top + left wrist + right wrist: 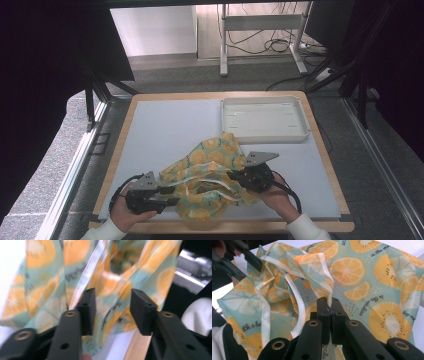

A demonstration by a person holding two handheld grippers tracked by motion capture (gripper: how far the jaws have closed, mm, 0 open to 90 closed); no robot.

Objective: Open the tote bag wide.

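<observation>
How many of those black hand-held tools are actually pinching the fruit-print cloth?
1. The right tool is clamped on a fold of the cloth. The left tool, at the cloth's other side, stands open with the fabric loose between its jaws.

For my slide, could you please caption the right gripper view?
Right gripper jaws shut on a fold of the citrus-print cloth.

A lab or test room — framed work table (320, 150), black curtains (45, 60), loose floor cables (270, 45).
</observation>
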